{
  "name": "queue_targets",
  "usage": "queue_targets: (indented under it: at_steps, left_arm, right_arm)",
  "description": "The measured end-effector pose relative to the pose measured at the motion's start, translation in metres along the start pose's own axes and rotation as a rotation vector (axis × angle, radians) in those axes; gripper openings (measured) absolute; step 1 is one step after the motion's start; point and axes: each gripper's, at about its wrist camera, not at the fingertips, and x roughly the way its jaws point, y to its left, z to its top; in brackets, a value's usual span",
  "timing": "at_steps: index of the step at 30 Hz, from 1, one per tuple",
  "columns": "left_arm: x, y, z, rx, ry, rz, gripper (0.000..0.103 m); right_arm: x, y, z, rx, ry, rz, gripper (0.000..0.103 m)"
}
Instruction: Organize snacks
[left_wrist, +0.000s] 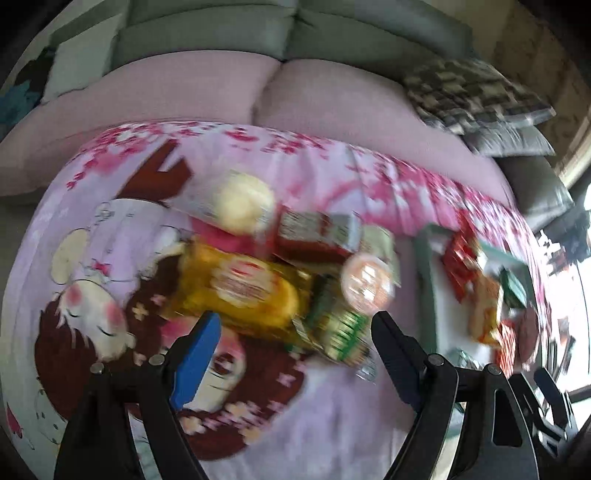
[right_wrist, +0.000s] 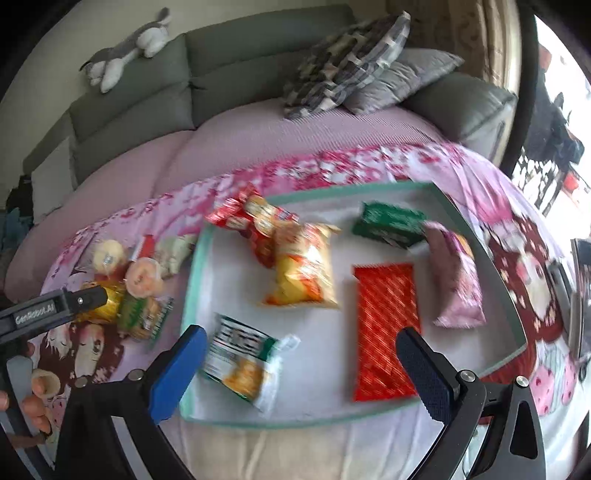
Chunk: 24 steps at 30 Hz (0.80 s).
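My left gripper (left_wrist: 295, 319) is open and hangs over a pile of loose snacks on the cartoon-print cloth: a yellow pack (left_wrist: 240, 288), a green pack (left_wrist: 340, 328), a round jelly cup (left_wrist: 365, 284), a red and green box (left_wrist: 317, 232) and a cream bun (left_wrist: 243, 203). Nothing is between its pads. My right gripper (right_wrist: 301, 334) is open above a teal-rimmed white tray (right_wrist: 192, 266). The tray holds a green and white packet (right_wrist: 240, 362), a yellow chip bag (right_wrist: 303, 266), red packets (right_wrist: 251, 221), a green box (right_wrist: 391, 225), a pink bag (right_wrist: 458, 280) and a flat red pack (right_wrist: 384, 325).
A pink-covered sofa seat (right_wrist: 229, 147) with grey back cushions lies behind the cloth. Patterned pillows (right_wrist: 347, 62) sit at its right end, and a plush toy (right_wrist: 129, 48) lies on the backrest. A hand (right_wrist: 37, 387) holds the left gripper's handle at the lower left.
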Motion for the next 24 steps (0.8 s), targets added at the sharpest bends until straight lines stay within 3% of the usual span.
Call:
queue_targets:
  at_steps: [11, 17, 24]
  left_arm:
    - [0.022, 0.051, 0.013, -0.113, 0.045, 0.017, 0.084]
    - [0.032, 0.048, 0.013, -0.107, 0.064, -0.013, 0.084]
    - [0.043, 0.041, 0.014, -0.075, 0.071, 0.003, 0.084]
  right_arm:
    - [0.026, 0.086, 0.024, -0.135, 0.022, 0.109, 0.103]
    - [0.05, 0.126, 0.021, -0.213, 0.069, 0.143, 0.103]
    - [0.07, 0.141, 0.014, -0.253, 0.117, 0.155, 0.103]
